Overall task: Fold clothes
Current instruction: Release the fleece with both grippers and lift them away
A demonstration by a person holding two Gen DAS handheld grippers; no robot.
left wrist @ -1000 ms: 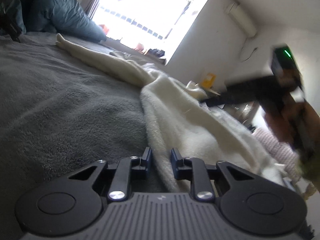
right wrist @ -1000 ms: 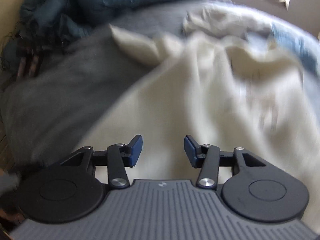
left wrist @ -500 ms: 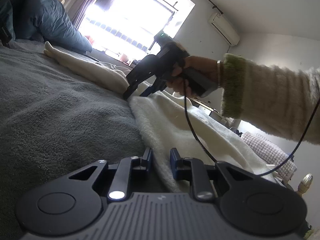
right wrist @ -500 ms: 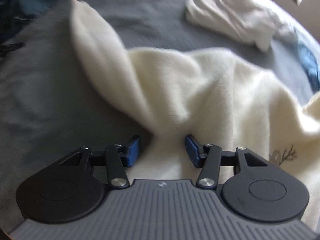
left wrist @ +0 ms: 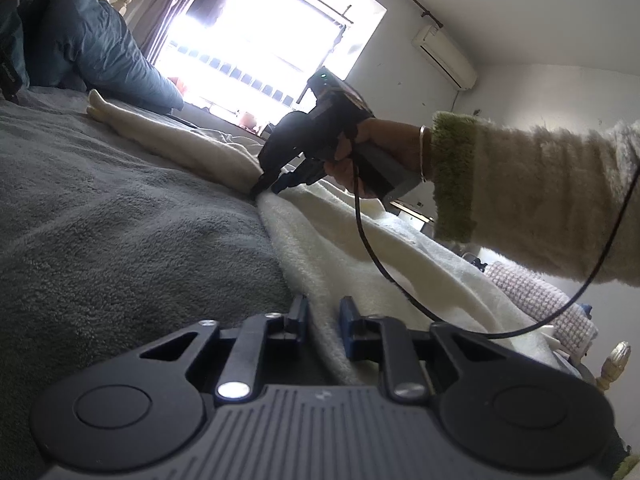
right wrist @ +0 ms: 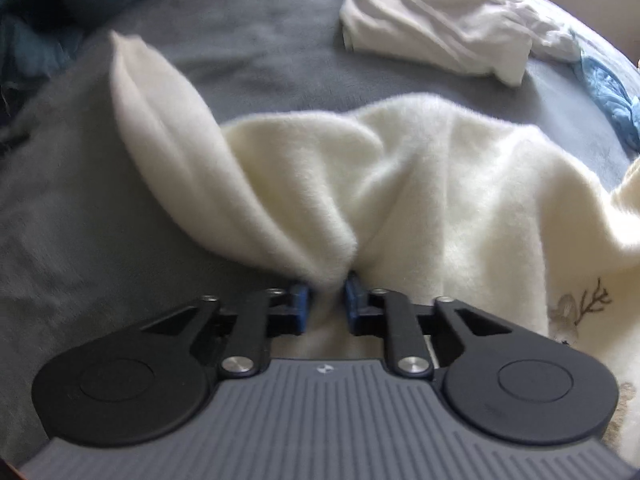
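Item: cream fleece garment spread on your grey bed, both grippers' fingers closing on it, right gripper at the sleeve base, left gripper on the edge, anchoring a fold.

Blown-out window backlight; fisheye edges bent; slight blur.

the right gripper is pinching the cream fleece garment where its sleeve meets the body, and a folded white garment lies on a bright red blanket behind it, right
Not quite: the blanket is grey, not red, as the right wrist view shows. The rest holds: the right gripper has the cream fleece garment bunched between its closing fingers where the sleeve meets the body, and the folded white garment lies behind it.
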